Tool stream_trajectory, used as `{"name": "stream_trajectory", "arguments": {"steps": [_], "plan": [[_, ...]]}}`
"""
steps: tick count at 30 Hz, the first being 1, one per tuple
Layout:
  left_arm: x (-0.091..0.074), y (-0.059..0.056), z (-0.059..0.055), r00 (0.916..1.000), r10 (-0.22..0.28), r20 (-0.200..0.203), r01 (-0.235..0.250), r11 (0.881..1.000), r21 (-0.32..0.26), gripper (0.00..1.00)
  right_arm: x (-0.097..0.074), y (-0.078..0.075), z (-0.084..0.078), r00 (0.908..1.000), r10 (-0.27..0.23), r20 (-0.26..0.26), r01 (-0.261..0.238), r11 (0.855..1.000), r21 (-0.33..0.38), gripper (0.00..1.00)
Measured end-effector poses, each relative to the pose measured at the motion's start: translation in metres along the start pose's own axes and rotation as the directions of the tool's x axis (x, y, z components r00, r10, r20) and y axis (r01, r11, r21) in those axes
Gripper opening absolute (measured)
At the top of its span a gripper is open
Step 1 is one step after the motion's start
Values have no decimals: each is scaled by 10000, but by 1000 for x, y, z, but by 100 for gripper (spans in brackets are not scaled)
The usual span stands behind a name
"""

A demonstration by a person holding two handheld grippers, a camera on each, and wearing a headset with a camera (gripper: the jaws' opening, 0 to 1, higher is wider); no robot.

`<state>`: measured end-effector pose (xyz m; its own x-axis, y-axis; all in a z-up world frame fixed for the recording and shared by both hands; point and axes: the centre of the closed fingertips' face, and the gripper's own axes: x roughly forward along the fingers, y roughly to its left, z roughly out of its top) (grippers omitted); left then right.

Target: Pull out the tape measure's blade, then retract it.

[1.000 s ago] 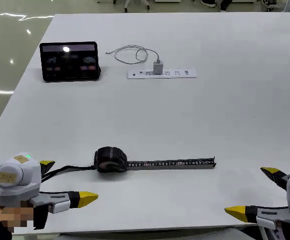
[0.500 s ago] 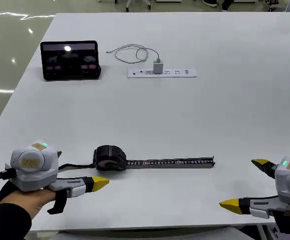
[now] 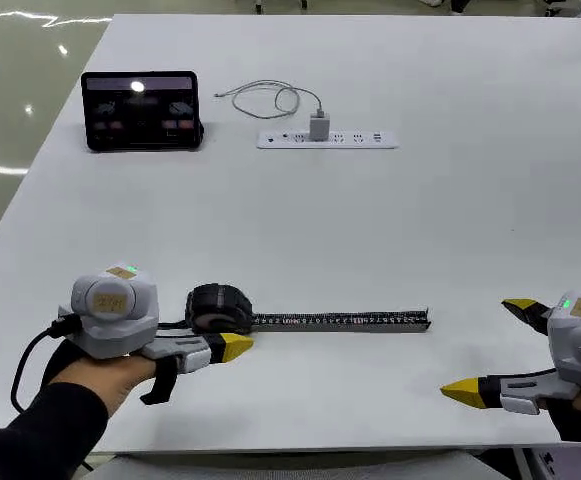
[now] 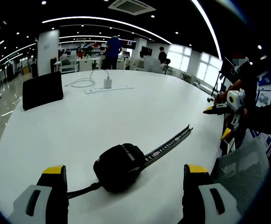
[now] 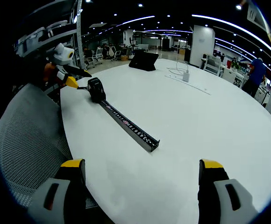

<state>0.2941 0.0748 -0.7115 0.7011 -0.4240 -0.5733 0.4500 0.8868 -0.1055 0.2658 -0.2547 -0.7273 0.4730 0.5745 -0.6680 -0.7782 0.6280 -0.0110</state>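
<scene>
Left tool [image 4: 126,169]: jaws stand apart and grip nothing. It sits at the near left of the table [image 3: 370,220], level with the surface and pointing right. The left hand [image 3: 105,375] holds it from below, with a dark sleeve [image 3: 25,440] running back to the near-left corner. In the left gripper view the tape measure case [image 3: 218,308] lies between and just ahead of the two yellow tips, with a clear gap on each side. Its black strap [image 4: 79,191] trails back toward the left jaw.

Right tool [image 3: 489,348]: jaws wide apart and empty. It is at the near right edge of the table, pointing left, well apart from the blade's far end.

Tape measure: the case lies flat on the table, near left of centre. The blade [image 3: 340,321] is drawn out, lies flat, and runs straight to the right. Its end hook [image 3: 427,320] rests on the table with nothing holding it.

Far side of the table: a tablet [image 3: 140,110] stands propped at the left. A power strip [image 3: 327,139] with a charger [image 3: 319,128] and a looped cable [image 3: 260,100] lies to its right.
</scene>
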Motion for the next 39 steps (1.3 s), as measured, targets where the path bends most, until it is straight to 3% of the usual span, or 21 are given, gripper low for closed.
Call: {"name": "stream_trajectory", "arguments": {"steps": [2,7,9,11,13,22,29,31,33,35,39], "plan": [[2,0,-5,9998,154,-121,-153,9999,37,100,0,1,2,10000,-11,0,11,10000,-22,96],[11,3,-16,9984,534,-206,-549,9947,-868,100,-2,5,5,10000,59,-52,-59,9999,-91,96],[13,6,-11,9955,930,207,-914,9936,-669,100,0,6,4,9998,136,-156,-139,9997,-196,96],[14,9,-8,9892,1438,281,-1431,9894,-261,100,3,6,3,9991,268,-321,-278,9991,-319,96],[16,11,-3,9813,1840,571,-1818,9825,-417,100,8,5,1,9980,464,-438,-474,9987,-211,99],[29,12,-13,9725,2257,568,-2186,9696,-1097,100,22,-1,5,9897,965,-1059,-1077,9886,-1056,99],[36,15,-17,9683,2438,542,-2363,9646,-1171,100,33,-6,11,9669,1638,-1954,-2080,9501,-2324,96],[38,13,-18,9704,2349,557,-2267,9661,-1237,100,37,-7,14,9570,1941,-2157,-2530,9222,-2925,91],[38,11,-15,9712,2273,718,-2190,9697,-1079,100,40,-10,17,9506,2034,-2346,-2832,8777,-3866,81],[35,14,-5,9617,2474,1177,-2362,9665,-1008,100,47,-15,20,9457,2051,-2522,-2908,8804,-3746,76],[36,15,-6,9601,2542,1163,-2423,9643,-1072,100,58,-24,25,9364,2221,-2715,-3176,8657,-3870,69]]}}
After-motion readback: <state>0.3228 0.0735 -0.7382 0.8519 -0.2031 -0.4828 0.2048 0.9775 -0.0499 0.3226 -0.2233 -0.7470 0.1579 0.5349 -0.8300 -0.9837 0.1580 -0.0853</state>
